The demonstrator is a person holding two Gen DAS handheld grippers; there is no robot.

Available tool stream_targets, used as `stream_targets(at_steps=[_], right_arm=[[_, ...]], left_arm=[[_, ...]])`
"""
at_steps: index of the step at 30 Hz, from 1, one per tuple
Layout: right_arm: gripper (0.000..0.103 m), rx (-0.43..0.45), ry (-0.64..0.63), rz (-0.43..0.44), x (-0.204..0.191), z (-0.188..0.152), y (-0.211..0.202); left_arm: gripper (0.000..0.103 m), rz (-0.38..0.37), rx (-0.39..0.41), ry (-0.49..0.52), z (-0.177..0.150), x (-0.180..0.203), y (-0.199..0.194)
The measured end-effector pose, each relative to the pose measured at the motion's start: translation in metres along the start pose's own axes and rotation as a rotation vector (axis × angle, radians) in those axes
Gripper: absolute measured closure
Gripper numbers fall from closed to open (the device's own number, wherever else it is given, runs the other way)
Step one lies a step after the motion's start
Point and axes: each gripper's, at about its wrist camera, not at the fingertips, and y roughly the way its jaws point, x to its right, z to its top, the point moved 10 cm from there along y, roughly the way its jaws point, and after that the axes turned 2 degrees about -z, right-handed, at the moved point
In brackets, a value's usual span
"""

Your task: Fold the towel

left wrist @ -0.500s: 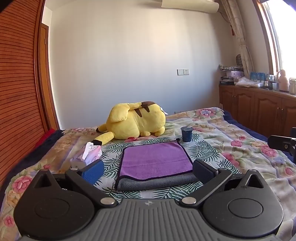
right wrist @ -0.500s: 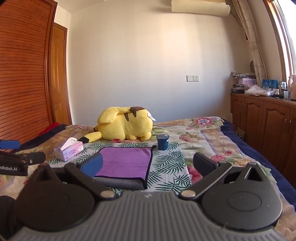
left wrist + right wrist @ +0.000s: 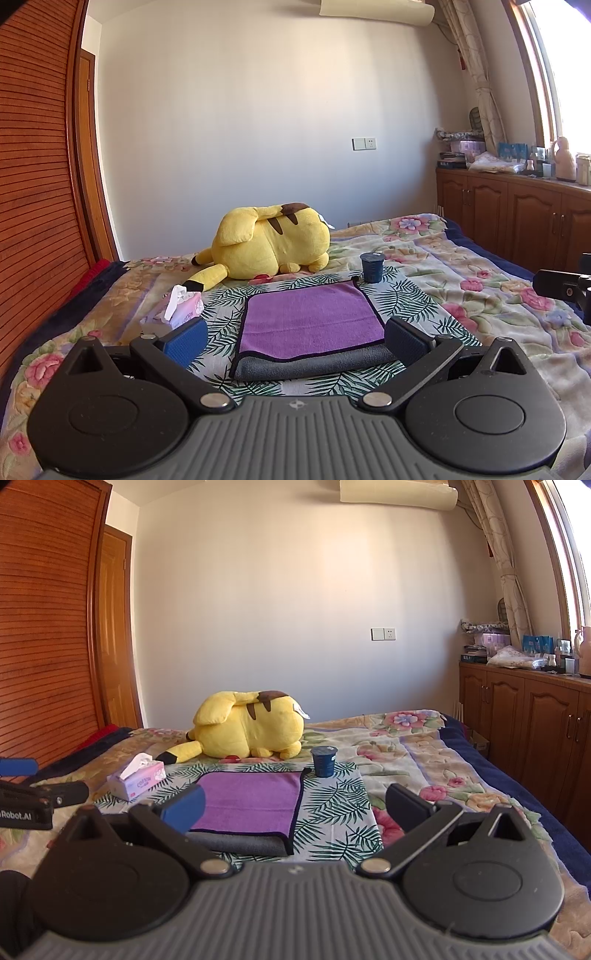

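A towel [image 3: 310,325] lies folded flat on the bed, purple on top with a grey layer showing along its near edge. It also shows in the right wrist view [image 3: 251,805]. My left gripper [image 3: 295,338] is open and empty, held just short of the towel's near edge, its fingers either side of it. My right gripper [image 3: 293,808] is open and empty, to the right of the towel and a little back from it. Each gripper shows at the edge of the other's view.
A yellow plush toy [image 3: 269,243] lies behind the towel. A dark blue cup [image 3: 372,267] stands at the towel's far right corner. A pink tissue box [image 3: 177,310] sits to its left. Wooden cabinets [image 3: 517,218] line the right wall, a wooden wardrobe [image 3: 33,184] the left.
Both grippers have barely shifted; the towel and the other objects lie as before.
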Motion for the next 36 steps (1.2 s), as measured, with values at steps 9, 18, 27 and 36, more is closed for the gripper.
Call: stream_targets(at_steps=[9, 18, 27, 36], right_arm=[[0.000, -0.001, 0.004, 0.000, 0.0002, -0.0014, -0.0001], [0.000, -0.001, 0.003, 0.000, 0.0003, -0.0014, 0.0001], [0.000, 0.000, 0.002, 0.000, 0.0000, -0.0013, -0.0002], [0.000, 0.000, 0.001, -0.001, -0.0004, -0.0013, -0.0003]], left_arm=[[0.016, -0.001, -0.005, -0.004, -0.0011, -0.0021, -0.0013], [0.016, 0.002, 0.000, 0.010, 0.0001, 0.0001, -0.0007], [0.016, 0.000, -0.005, 0.007, -0.0018, 0.0007, 0.0000], [0.016, -0.001, -0.010, 0.006, -0.0048, 0.0019, 0.0006]])
